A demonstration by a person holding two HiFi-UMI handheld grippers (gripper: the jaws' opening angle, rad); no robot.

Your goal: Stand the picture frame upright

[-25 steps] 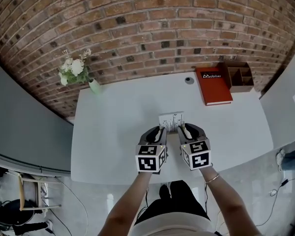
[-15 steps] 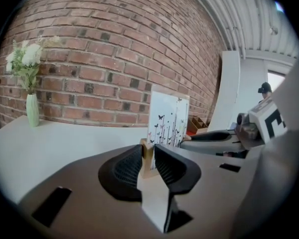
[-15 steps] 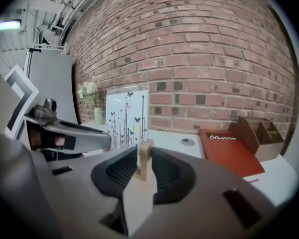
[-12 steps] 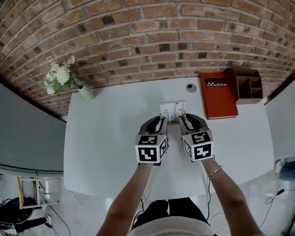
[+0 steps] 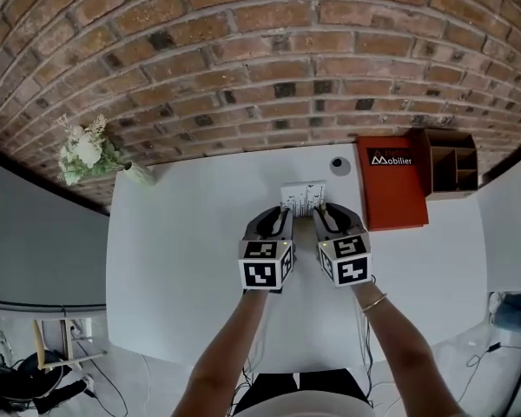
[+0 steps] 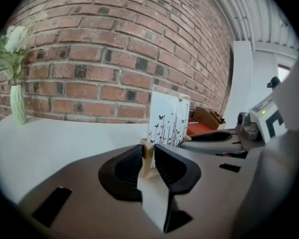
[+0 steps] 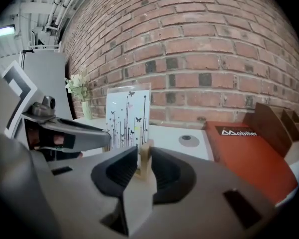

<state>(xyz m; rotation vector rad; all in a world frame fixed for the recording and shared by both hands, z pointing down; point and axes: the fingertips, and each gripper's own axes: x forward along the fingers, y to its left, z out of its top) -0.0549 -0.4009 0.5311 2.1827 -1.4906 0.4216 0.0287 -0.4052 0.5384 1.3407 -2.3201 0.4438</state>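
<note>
The frame [image 5: 303, 199] was observed upright at the centre of the head view, over the table [image 5: 182, 250]. Its long axis was vertical and its printed face was turned toward the grippers. The left gripper [image 5: 282, 219] was found clamped on the left foot [image 6: 147, 156] of the frame, and the right gripper [image 5: 324, 216] on the right foot [image 7: 145, 158]. Contact between the feet and the table could not be determined.
</note>
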